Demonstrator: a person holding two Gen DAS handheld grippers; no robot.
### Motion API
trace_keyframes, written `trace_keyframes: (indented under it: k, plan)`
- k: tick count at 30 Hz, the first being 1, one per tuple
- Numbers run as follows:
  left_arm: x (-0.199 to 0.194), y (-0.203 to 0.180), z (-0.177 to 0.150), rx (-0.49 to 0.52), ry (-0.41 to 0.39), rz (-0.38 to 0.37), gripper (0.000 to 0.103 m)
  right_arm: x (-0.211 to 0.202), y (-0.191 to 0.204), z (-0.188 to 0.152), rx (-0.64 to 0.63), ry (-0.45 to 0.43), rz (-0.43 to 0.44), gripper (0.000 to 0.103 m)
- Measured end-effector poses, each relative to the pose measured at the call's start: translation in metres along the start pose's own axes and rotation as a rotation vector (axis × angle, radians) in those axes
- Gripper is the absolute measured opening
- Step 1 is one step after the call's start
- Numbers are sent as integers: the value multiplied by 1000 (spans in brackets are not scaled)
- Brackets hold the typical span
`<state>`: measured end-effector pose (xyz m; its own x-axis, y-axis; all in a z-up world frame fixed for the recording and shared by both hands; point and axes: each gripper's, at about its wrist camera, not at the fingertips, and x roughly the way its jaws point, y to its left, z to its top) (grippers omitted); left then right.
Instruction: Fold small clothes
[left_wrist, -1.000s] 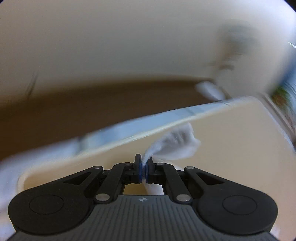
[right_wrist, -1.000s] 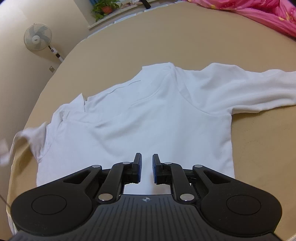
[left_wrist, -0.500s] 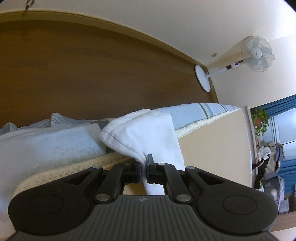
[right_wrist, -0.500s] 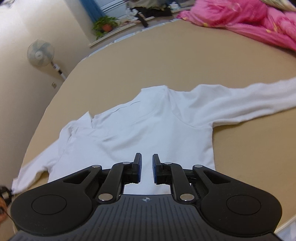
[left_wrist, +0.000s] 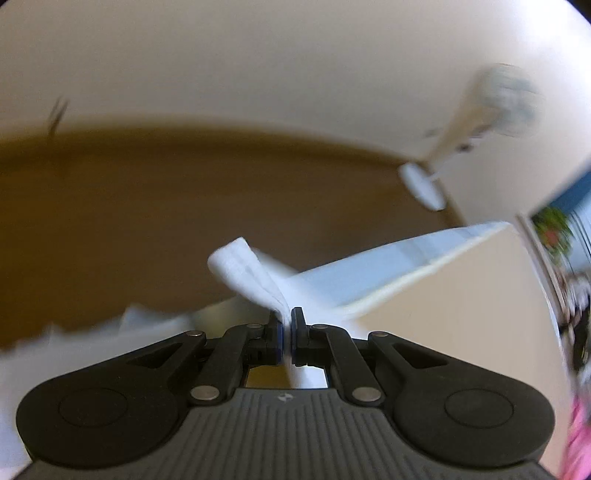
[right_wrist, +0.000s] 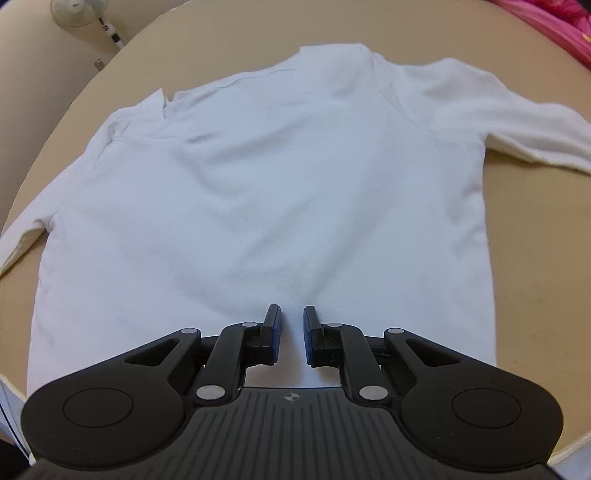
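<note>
**Left gripper pinches a sleeve cuff, right gripper hangs over the shirt**

Left gripper (left_wrist: 287, 323) has its jaws pressed together on the cuff (left_wrist: 243, 275) of a white sleeve, and the folded cloth sticks up and to the left from between the pads. That view is blurred. Behind the cuff a brown wooden headboard (left_wrist: 147, 229) fills the middle, with a cream wall above it. A white standing fan (left_wrist: 480, 122) shows at the upper right, smeared. A pale blue striped sheet (left_wrist: 388, 266) runs along the edge of the tan bed surface (left_wrist: 461, 314) on the right.

Right gripper (right_wrist: 292, 325) points down over a white long-sleeved shirt (right_wrist: 277, 184), which lies flat on the tan bed surface (right_wrist: 535, 258). Its jaws stand a little apart with nothing between them, above the cloth near the bottom hem. One sleeve (right_wrist: 517, 118) stretches out to the right of the picture; the other sleeve (right_wrist: 22, 236) runs off the left edge. The collar end lies at the far side of the shirt. A pink blanket (right_wrist: 561, 22) shows at the top right corner, and the fan (right_wrist: 77, 11) stands at the top left, beyond the bed.
</note>
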<state>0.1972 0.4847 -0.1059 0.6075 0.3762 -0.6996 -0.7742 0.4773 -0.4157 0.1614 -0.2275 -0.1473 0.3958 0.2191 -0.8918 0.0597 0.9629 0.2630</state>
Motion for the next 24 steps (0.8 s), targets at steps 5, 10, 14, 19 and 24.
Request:
trace_keyframes:
  k: [5,10,14,19,24]
  plan:
    - [-79,-147,-80,333,-70,-327,4,-10,1,12,44,-79,44,14]
    - [-171,-265,-226,566,108,-748,7,-19,-2,23,66,-186,26,0]
    - [-200,-294,-317,826,414,-925,53,-23,-22,33,190,-246,88,6]
    - [-204,-261,-268,911,172,-653,52,-17,-37,46,268,-262,171,30]
    - [-183,-223,-227,918,44,-417,52,1,-45,61,312,-253,162,30]
